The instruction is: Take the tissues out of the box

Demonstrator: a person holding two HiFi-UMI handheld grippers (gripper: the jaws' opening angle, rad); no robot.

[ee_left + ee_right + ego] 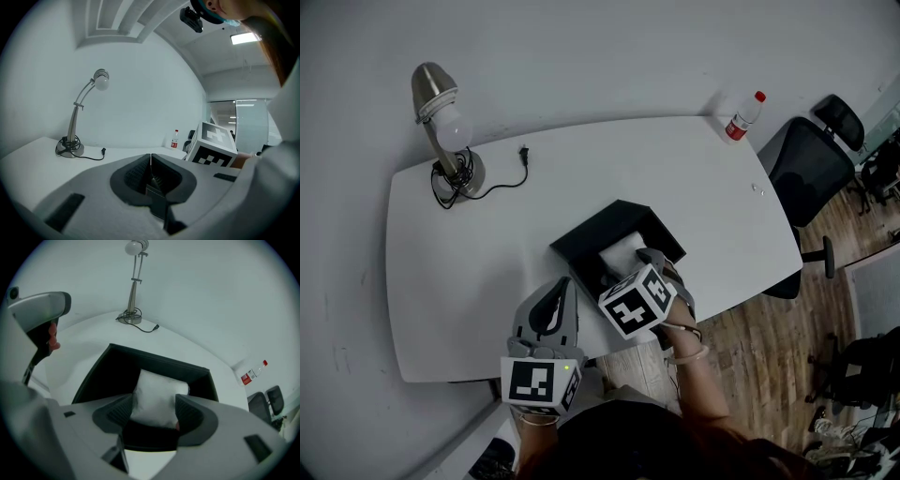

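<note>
An open black box stands near the front edge of the white table. Inside it lies a white pack of tissues. My right gripper reaches down into the box. In the right gripper view the tissue pack sits between the wide-spread jaws of the right gripper, inside the box; I see no squeeze on it. My left gripper hovers just left of the box. The left gripper has its jaws together with nothing in them.
A desk lamp with a loose cord and plug stands at the table's far left. A plastic bottle stands at the far right corner. Black office chairs stand on the wooden floor to the right.
</note>
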